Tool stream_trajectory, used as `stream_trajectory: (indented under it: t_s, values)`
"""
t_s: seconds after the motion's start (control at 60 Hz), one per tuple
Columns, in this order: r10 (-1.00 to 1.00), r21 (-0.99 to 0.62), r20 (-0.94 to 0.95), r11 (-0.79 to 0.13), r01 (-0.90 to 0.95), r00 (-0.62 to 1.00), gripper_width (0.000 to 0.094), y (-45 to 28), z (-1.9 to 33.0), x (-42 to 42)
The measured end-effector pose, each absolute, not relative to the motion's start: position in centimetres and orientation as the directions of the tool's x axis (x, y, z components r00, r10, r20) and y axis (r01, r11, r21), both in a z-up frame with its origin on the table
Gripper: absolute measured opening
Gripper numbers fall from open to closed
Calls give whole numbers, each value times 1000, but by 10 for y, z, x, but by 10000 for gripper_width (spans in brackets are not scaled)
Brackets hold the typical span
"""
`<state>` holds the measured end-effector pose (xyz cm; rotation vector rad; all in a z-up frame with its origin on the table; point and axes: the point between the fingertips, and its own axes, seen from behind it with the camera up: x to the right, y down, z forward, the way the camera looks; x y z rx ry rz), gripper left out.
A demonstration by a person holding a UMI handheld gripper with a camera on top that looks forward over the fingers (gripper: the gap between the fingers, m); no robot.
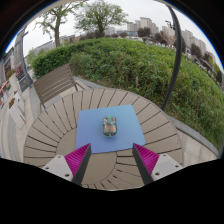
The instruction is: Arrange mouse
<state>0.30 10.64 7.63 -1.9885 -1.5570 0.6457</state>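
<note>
Your gripper (111, 160) hovers with jaws spread, nothing between; ahead of it, mouse (110, 126) sits centred on blue mat (110, 131) on slatted table (55, 125).

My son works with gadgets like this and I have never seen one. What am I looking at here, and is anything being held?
This is one wide-angle picture from a camera riding on a hand-held gripper, looking forward along its two fingers. The pink pads at the bottom are the fingers' inner faces. The fingers are open and hold nothing. Beyond them a blue mat lies on a round slatted wooden table outdoors. A small object, apparently the mouse, sits on the mat; it is too small to make out clearly. A bench, a hedge and trees stand behind.
</note>
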Motion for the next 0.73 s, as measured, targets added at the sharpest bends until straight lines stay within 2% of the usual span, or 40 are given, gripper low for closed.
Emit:
stream_trajectory:
  t_s: [0.15, 0.283, 0.733]
  values:
    - [971, -601, -43, -213, 771, 235, 848, 88, 118, 107]
    - [971, -593, -42, -213, 776, 235, 849, 78, 141, 160]
    - [983, -648, -40, -161, 745, 178, 849, 59, 161, 170]
